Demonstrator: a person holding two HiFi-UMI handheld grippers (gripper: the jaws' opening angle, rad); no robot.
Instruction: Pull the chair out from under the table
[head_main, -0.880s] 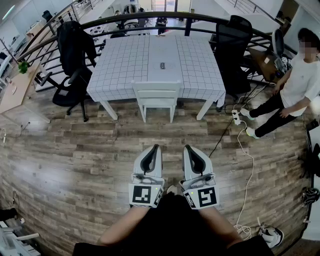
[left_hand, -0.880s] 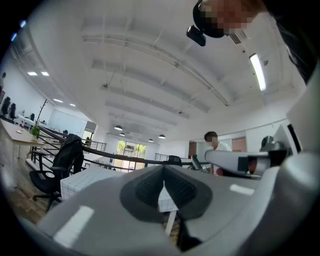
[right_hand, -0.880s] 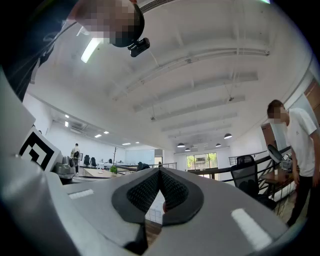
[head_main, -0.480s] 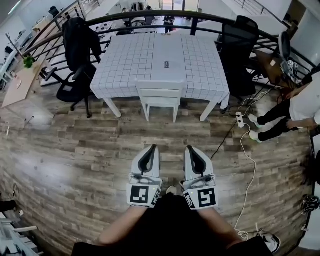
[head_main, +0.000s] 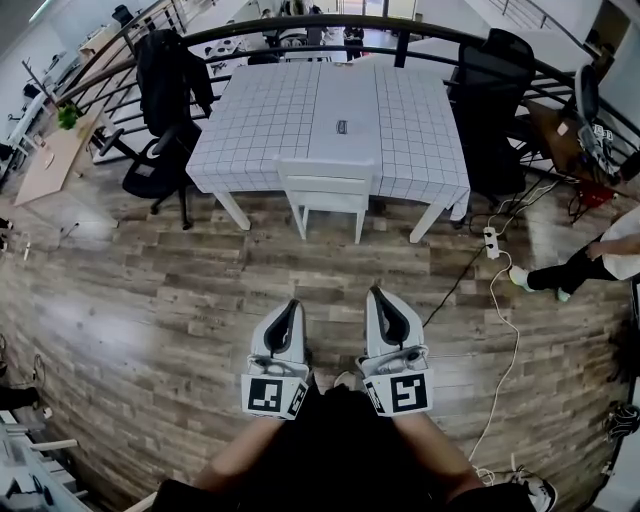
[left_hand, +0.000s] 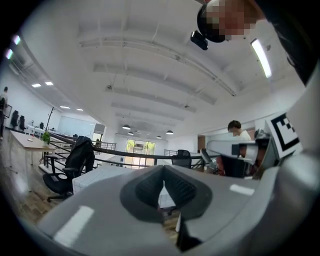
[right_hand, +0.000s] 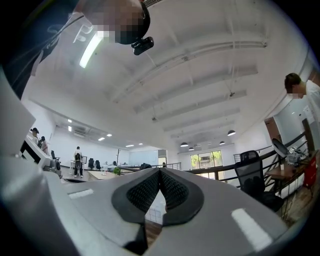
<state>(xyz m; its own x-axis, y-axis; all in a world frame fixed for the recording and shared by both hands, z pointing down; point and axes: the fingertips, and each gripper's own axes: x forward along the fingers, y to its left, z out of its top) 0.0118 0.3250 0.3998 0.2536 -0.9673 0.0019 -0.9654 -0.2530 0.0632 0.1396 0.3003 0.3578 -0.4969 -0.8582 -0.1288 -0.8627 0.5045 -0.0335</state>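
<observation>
Only the head view shows the wooden floor and the whole table from above. The two gripper views look level and show the ceiling with its lamps instead. The table, at 12 o'clock, wears a white checked cloth. The chair is white and tucked in at the table's near side (only its back and legs stick out). The left gripper and right gripper sit at 6 o'clock, well apart from the chair. Both have their jaws pressed together and hold nothing.
</observation>
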